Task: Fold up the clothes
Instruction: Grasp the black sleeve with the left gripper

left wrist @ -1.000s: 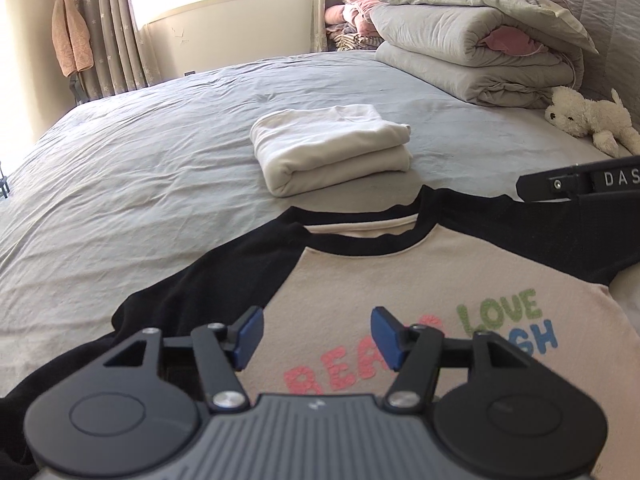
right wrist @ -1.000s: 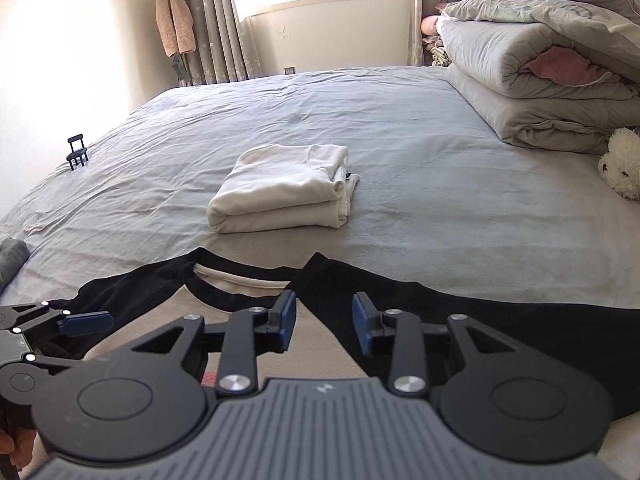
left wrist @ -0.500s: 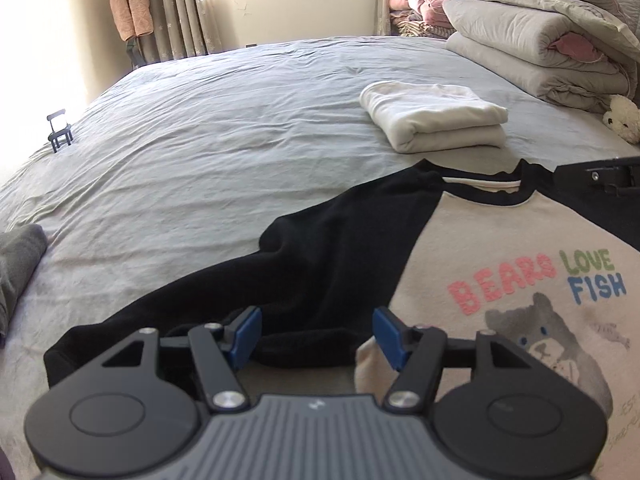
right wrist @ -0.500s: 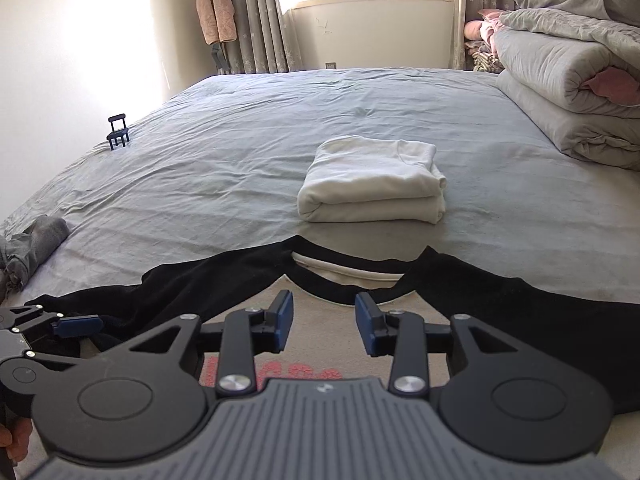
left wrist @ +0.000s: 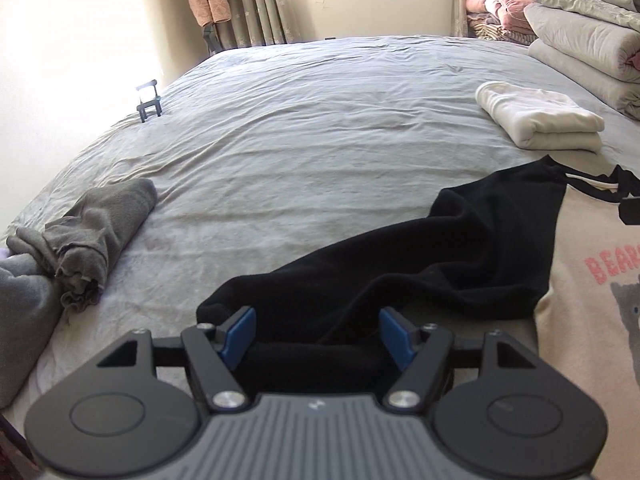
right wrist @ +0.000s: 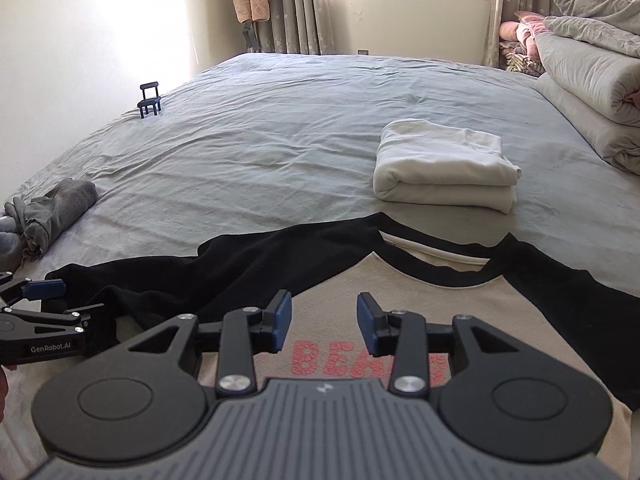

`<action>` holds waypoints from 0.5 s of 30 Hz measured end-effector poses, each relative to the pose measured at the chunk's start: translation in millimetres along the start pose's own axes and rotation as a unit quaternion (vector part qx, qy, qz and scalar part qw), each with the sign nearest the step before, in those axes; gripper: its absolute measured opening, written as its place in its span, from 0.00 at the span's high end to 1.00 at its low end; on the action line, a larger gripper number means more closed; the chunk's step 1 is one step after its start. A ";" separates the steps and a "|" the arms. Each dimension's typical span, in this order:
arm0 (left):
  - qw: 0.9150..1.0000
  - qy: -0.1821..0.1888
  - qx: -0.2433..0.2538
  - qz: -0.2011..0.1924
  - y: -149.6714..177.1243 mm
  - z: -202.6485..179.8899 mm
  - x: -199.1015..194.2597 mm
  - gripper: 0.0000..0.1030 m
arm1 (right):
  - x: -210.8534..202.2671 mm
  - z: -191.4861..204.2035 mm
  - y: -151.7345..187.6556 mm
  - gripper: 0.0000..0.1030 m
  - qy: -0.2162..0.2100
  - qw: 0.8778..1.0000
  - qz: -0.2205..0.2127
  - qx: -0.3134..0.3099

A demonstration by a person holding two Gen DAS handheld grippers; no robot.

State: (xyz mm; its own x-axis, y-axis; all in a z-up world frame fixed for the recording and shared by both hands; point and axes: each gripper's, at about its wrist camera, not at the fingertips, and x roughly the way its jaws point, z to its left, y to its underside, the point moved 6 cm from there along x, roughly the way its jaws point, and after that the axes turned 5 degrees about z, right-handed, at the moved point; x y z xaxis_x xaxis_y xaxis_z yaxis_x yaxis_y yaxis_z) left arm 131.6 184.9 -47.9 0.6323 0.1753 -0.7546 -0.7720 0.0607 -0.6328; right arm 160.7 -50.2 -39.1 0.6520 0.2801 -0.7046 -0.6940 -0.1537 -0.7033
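Note:
A cream sweatshirt (right wrist: pixel 352 292) with black sleeves and pink "BEARS" lettering lies flat, front up, on the grey bed. Its left black sleeve (left wrist: pixel 420 276) stretches out toward the left. My left gripper (left wrist: pixel 318 334) is open, its blue pads on either side of the sleeve's cuff end; it also shows in the right wrist view (right wrist: pixel 44 300). My right gripper (right wrist: pixel 324 318) is open and empty over the chest, just above the lettering. A folded white garment (right wrist: pixel 444 166) lies beyond the collar.
A crumpled grey garment (left wrist: pixel 88 236) lies at the bed's left edge. A small black chair-shaped stand (right wrist: pixel 150 100) sits far left. Folded grey quilts (right wrist: pixel 592 92) are stacked at the right. The grey bedsheet (left wrist: pixel 320 128) stretches wide between them.
My left gripper has swung left from the chest along the black sleeve to its cuff end. My right gripper has shifted left, from the right shoulder to the chest under the collar.

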 end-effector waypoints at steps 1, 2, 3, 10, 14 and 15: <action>1.000 -0.004 -0.004 0.001 -0.3 4.6 1.3 0.32 | -2.5 3.8 0.6 0.60 0.003 1.000 0.000 -0.002; 1.000 -0.008 -0.007 0.002 -0.8 8.8 1.8 0.32 | -5.3 7.6 1.1 0.60 0.006 1.000 0.000 -0.004; 1.000 -0.009 -0.011 0.005 -1.7 12.7 1.9 0.32 | -9.0 11.4 1.4 0.60 0.010 1.000 -0.001 -0.005; 0.998 0.010 -0.058 0.035 -2.2 34.6 1.2 0.33 | -37.2 37.4 3.7 0.57 0.012 1.000 -0.020 0.006; 0.995 0.026 -0.089 0.038 -0.2 45.1 -3.0 0.33 | -40.9 55.4 4.6 0.56 0.002 1.000 -0.024 0.006; 0.994 0.030 -0.095 0.038 0.4 47.7 -3.9 0.33 | -40.4 59.5 4.8 0.56 -0.001 1.000 -0.024 0.003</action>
State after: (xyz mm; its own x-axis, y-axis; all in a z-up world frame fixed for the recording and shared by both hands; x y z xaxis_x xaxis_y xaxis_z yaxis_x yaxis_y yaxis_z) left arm 125.6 231.1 -36.9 0.5806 0.1125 -0.8064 -0.7946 -0.1375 -0.5913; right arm 112.9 -5.9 -8.4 0.6843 0.2889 -0.6696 -0.6638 -0.1335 -0.7359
